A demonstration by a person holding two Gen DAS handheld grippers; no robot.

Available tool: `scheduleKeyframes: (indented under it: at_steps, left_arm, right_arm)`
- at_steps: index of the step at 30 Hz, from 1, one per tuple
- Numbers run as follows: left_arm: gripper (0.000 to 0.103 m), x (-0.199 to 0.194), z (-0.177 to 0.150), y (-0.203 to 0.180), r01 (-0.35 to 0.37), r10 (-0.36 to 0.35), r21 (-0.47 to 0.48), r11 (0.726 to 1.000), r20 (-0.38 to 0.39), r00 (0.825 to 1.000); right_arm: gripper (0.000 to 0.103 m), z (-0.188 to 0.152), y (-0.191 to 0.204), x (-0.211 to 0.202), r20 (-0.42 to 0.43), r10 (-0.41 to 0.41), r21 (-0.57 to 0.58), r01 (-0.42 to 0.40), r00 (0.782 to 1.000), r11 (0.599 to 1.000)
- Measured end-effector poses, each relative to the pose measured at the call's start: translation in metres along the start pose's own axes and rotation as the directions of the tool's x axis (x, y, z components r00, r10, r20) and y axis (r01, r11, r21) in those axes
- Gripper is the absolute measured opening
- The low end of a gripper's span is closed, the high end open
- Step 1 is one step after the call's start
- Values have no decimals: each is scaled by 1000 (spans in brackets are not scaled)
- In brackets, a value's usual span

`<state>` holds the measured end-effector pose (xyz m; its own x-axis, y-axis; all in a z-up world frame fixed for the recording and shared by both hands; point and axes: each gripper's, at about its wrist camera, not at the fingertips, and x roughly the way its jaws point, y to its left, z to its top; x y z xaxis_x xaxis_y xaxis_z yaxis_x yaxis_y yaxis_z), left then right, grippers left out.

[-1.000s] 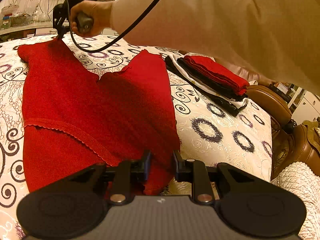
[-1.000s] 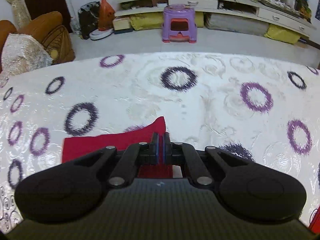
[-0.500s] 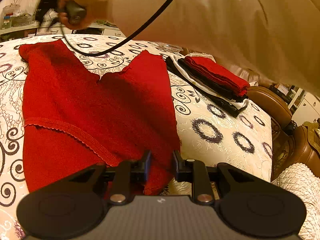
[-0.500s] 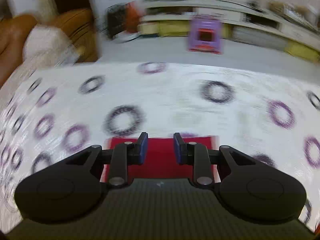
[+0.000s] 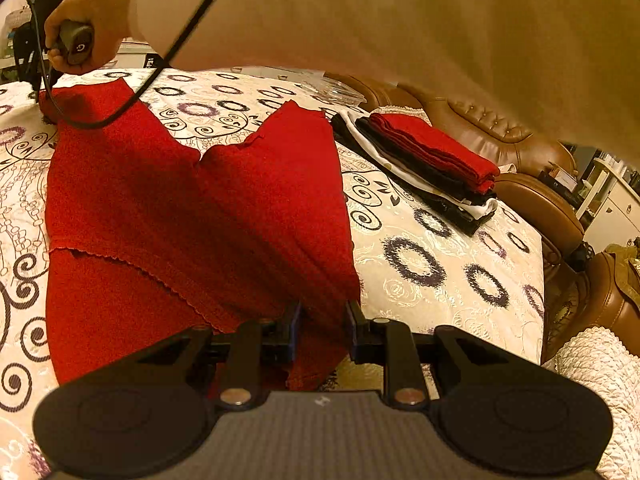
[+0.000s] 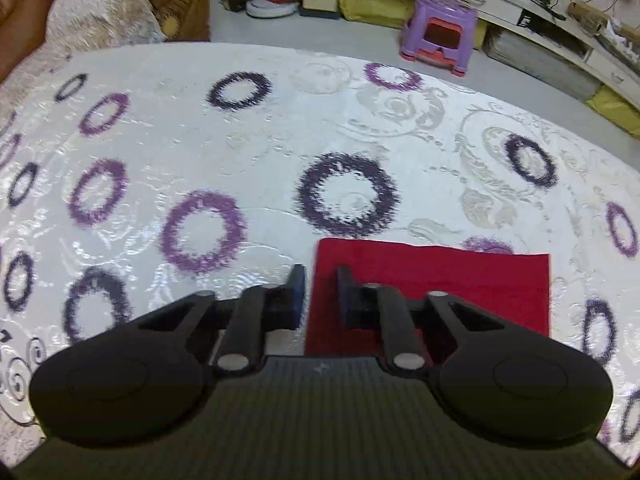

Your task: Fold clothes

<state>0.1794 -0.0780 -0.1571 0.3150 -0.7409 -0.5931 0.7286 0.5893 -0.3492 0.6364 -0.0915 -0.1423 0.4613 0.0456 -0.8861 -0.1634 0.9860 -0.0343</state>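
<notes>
Soft, floppy red knit garment (image 5: 192, 208) lies flat on the ring-patterned bedspread (image 5: 432, 264). Left gripper (image 5: 322, 320) pinches its near corner; right gripper (image 6: 318, 284) is closing at the far corner's edge, nothing held yet. Grab 2 corners, it'll sag.

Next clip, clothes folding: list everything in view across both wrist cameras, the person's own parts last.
red garment: one, red, spread flat on the bed
folded stack: one, red on top of black and white, on the bed beside the garment
bedcover: one, cream with purple and black rings, under everything
sofa: one, brown leather, beyond the stack
stool: one, purple, on the floor past the bed
sleeve: one, cream, overhead
hand: one, gripping the right tool's handle
left tongs: black, shut on the garment's near corner
right tongs: black, closing, garment's edge between them
</notes>
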Motion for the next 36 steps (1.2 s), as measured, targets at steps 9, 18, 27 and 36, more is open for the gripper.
scheduleKeyframes:
  at_steps: [9, 18, 27, 36]
  left_arm:
    - [26, -1, 0, 1, 4, -4, -6, 1000, 1, 1000]
    - [26, -2, 0, -1, -6, 6, 2, 1000, 2, 1000]
    - [27, -2, 0, -1, -4, 3, 2, 1000, 2, 1000]
    - [31, -3, 0, -2, 5, -5, 7, 1000, 3, 1000]
  right_arm:
    - [6, 15, -36, -15, 136, 198, 260, -228, 971, 938]
    - [6, 5, -70, 11, 233, 315, 411, -387, 920, 826]
    - [30, 1, -107, -27, 232, 142, 313, -212, 962, 926]
    - [30, -41, -138, -31, 89, 77, 178, -92, 993, 980]
